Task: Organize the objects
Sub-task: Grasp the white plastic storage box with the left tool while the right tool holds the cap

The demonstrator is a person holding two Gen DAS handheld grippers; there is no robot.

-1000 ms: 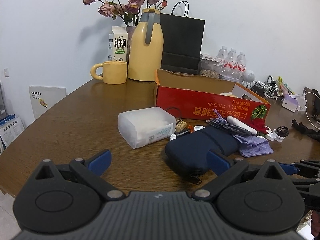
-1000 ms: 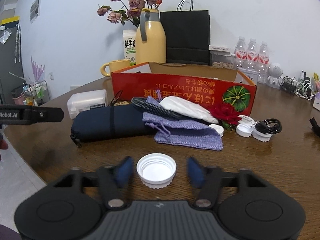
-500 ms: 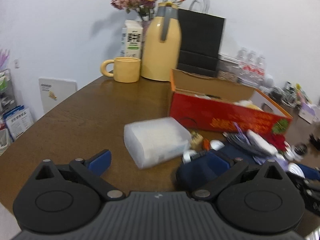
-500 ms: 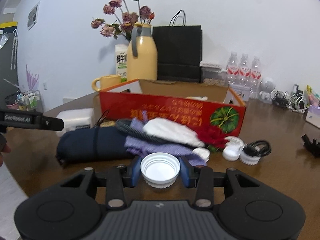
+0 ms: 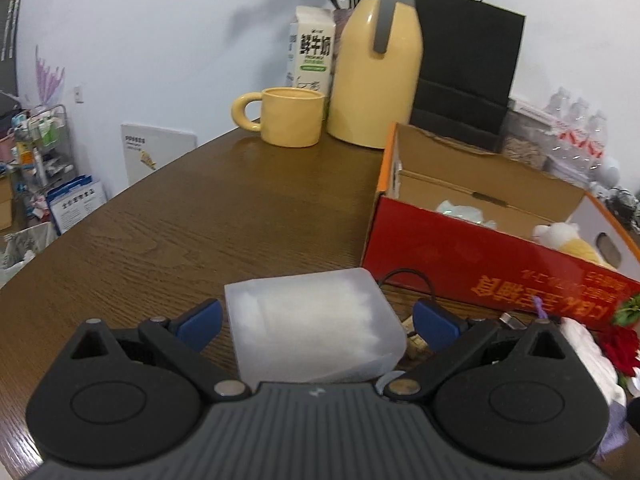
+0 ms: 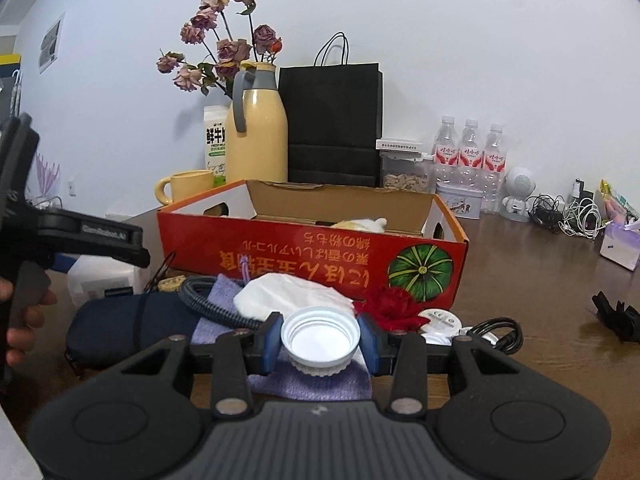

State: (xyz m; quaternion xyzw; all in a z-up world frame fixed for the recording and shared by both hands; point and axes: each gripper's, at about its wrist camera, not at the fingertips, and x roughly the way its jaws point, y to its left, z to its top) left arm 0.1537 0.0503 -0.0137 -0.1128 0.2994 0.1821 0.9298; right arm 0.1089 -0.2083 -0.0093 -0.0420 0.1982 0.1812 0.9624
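My right gripper (image 6: 320, 342) is shut on a white plastic lid (image 6: 320, 335), held above the purple pouch (image 6: 312, 386) in front of the red cardboard box (image 6: 312, 256). My left gripper (image 5: 316, 322) is open, its blue pads either side of the frosted plastic box (image 5: 312, 326), not touching it. The red box also shows in the left wrist view (image 5: 492, 256), with a plush toy (image 5: 568, 240) inside. A navy case (image 6: 132, 328), a white cloth (image 6: 292, 294), a red flower (image 6: 394, 306) and a black cable (image 6: 492, 332) lie before the box.
A yellow jug (image 6: 260, 136), yellow mug (image 5: 292, 116), milk carton (image 5: 312, 52), black paper bag (image 6: 332, 120) and dried flowers stand at the back. Water bottles (image 6: 470, 156), a small white robot figure (image 6: 518, 194), cables and a tissue box (image 6: 620, 242) are at the right.
My right gripper closed on the white lid and lifted it off the table. My left gripper moved left and forward from the navy case until the frosted box lay between its open fingers.
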